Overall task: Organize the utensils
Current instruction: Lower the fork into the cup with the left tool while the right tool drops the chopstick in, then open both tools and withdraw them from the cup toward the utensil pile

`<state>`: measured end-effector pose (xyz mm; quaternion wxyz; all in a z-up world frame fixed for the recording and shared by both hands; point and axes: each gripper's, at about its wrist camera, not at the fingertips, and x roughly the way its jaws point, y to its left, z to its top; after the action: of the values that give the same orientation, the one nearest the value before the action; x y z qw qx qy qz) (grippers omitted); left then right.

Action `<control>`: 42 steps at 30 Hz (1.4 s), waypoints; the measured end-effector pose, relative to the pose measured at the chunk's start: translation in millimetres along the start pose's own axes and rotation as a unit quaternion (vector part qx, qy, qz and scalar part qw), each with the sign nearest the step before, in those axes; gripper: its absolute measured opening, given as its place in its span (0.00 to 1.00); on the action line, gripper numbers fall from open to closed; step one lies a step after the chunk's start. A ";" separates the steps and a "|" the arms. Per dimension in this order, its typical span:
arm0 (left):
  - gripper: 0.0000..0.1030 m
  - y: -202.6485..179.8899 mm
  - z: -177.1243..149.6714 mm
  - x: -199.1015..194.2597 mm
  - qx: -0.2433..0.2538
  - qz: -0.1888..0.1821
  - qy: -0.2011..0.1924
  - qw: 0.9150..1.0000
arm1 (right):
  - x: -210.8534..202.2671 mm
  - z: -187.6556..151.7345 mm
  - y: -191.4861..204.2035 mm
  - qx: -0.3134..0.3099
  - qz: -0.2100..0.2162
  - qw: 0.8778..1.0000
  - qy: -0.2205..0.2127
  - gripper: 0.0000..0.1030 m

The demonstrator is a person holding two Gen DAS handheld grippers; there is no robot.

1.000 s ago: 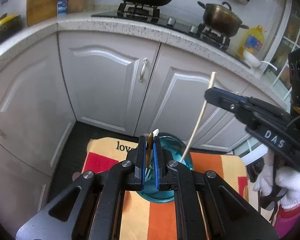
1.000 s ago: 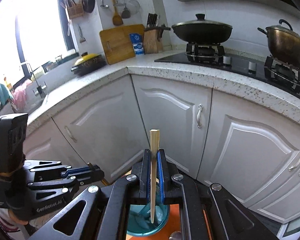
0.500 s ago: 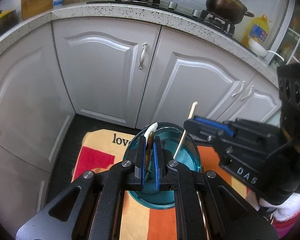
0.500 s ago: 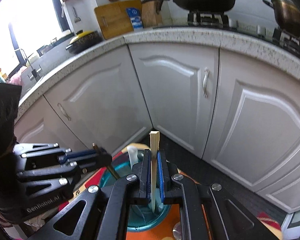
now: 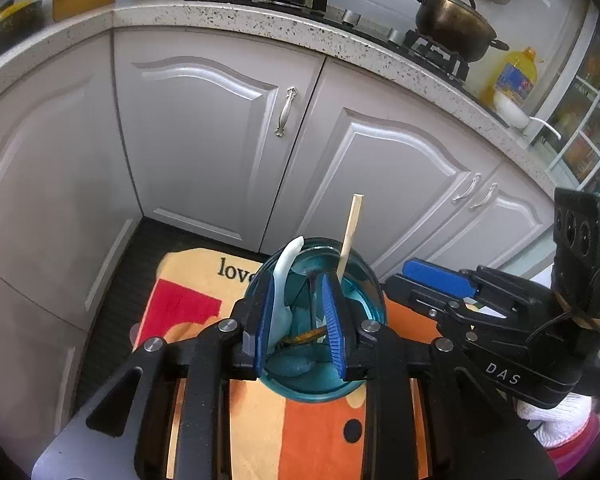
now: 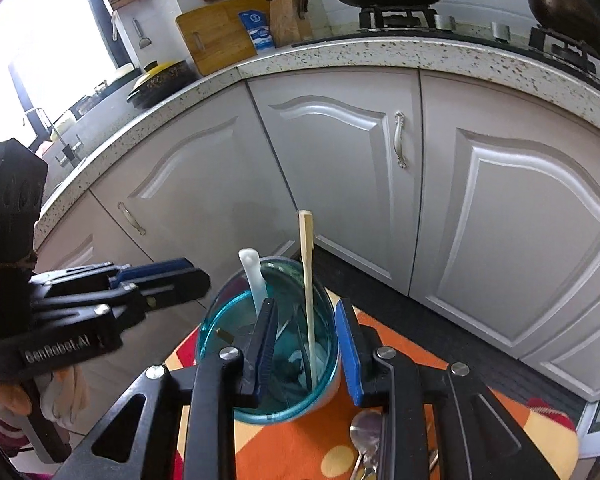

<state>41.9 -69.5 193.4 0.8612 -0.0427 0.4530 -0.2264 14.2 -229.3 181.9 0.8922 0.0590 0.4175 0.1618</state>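
In the left wrist view, the left hand-held gripper hangs over a teal cup standing on an orange striped cloth. Its jaws have just been opening and now stand apart, released; a white spoon leans in the cup by the left pad, and a wooden stick stands in the cup.

In the right wrist view, the right hand-held gripper has also just been opening; the stick stands free between its parted pads, inside the cup. Metal spoons lie on the cloth just beside the cup.
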 end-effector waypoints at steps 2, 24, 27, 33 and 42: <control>0.25 -0.6 -2.7 -5.1 0.000 0.000 -0.003 1.000 | -3.8 -5.1 -1.5 0.007 0.001 1.000 0.000 0.28; 0.28 -34.7 -37.9 -40.5 0.046 0.028 -0.034 0.998 | -50.7 -41.2 15.5 0.022 -0.006 1.000 -0.021 0.32; 0.28 -39.6 -43.4 -42.7 0.050 0.030 -0.037 0.998 | -57.7 -48.9 14.6 0.031 -0.011 0.999 -0.024 0.34; 0.33 -50.6 -54.3 -44.5 0.060 0.028 -0.040 0.997 | -70.3 -68.5 9.5 0.052 -0.023 0.998 -0.029 0.36; 0.39 -69.4 -70.9 -43.9 0.075 0.021 -0.034 0.996 | -83.5 -95.6 2.1 0.064 -0.046 0.997 -0.022 0.37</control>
<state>-60.6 -103.4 204.6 0.8813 0.0242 0.4064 -0.2397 -109.3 -258.4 181.4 0.9019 0.1001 0.4098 0.0928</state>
